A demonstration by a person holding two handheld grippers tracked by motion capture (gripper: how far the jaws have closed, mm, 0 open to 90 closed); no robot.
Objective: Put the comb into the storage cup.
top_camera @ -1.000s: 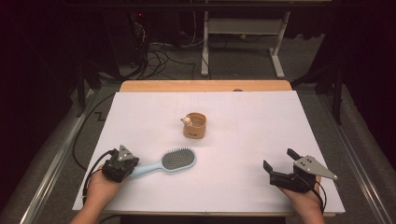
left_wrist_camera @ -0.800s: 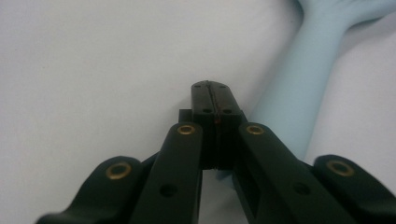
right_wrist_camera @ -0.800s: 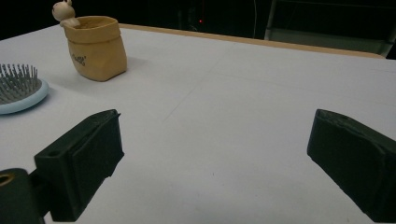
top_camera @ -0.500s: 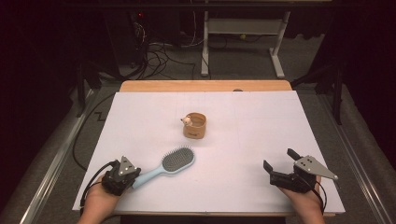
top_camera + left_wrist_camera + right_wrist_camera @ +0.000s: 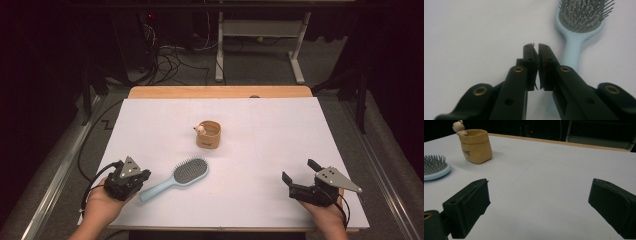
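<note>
Two grippers idle: your left gripper (image 5: 136, 176) has let go of the pale-blue plastic paddle hairbrush (image 5: 181, 177), jaws nearly together and seemingly empty beside its handle; your right gripper (image 5: 300, 176) gapes, so the placing looks done.

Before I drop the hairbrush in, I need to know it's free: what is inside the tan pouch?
The tan pouch stands open-topped, with a small figure on its rim. The high view shows only its inner wall; the bottom is hidden, so I cannot tell if it is empty.
</note>
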